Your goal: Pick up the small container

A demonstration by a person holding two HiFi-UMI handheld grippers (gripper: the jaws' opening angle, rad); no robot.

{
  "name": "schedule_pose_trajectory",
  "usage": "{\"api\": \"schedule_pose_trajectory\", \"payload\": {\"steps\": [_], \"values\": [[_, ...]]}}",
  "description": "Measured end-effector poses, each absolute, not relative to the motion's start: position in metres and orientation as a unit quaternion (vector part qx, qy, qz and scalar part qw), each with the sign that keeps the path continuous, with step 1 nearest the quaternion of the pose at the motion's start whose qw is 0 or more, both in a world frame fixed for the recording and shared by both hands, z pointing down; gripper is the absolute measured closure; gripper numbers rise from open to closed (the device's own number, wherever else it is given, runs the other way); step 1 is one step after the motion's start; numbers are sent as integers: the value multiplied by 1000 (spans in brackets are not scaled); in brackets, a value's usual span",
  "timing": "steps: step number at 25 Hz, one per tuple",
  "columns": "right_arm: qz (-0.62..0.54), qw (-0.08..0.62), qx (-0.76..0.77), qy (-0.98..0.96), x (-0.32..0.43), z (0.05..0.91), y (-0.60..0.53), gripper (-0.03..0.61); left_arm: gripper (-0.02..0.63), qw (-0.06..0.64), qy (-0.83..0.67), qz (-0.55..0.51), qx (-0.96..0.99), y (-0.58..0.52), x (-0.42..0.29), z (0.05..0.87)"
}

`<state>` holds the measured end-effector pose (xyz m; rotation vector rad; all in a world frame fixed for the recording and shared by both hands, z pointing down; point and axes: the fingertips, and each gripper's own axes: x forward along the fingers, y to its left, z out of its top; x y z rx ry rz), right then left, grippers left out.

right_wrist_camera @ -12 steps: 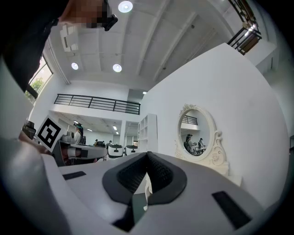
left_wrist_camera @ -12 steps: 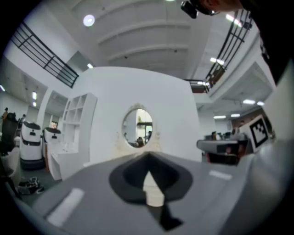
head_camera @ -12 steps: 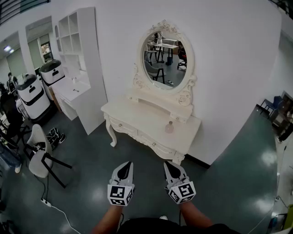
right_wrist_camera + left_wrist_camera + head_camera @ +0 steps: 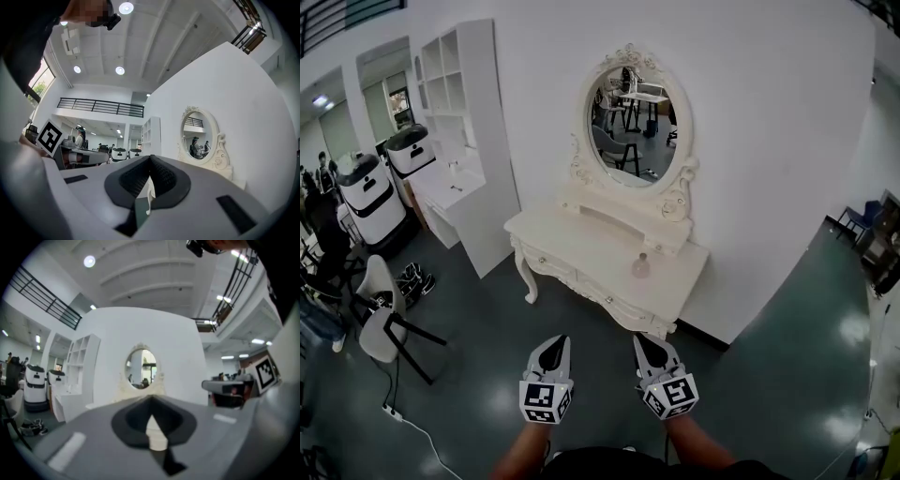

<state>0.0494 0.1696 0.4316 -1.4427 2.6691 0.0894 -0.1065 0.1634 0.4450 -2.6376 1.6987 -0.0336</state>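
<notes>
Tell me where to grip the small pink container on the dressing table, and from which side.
Grip the small container across its lower body, coming from the front, probably. It stands upright and alone on the dressing table, with the mirror base behind it.

Oval mirror [image 4: 630, 119] above dressing table [image 4: 581, 247]

Two claws [image 4: 556, 341] [image 4: 646, 339]; one small container [image 4: 641, 266]; one dressing table [image 4: 577, 246]; one mirror [image 4: 630, 117]; two robots [image 4: 367, 195] [image 4: 411, 150].

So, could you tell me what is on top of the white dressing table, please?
A small pink container stands toward the right of the dressing table, before the oval mirror. Drawer contents are hidden.
</notes>
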Motion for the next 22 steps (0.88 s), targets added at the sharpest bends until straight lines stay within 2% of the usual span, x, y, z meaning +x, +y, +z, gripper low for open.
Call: {"api": "schedule_pose_trajectory", "payload": {"steps": [12, 22], "values": [[9, 68, -466, 882, 103, 447, 166, 572, 607, -6, 549, -28, -835, 165, -53, 458], [7, 36, -484, 874, 94, 463, 112, 572, 607, -15, 542, -21, -840, 111, -59, 470]]}}
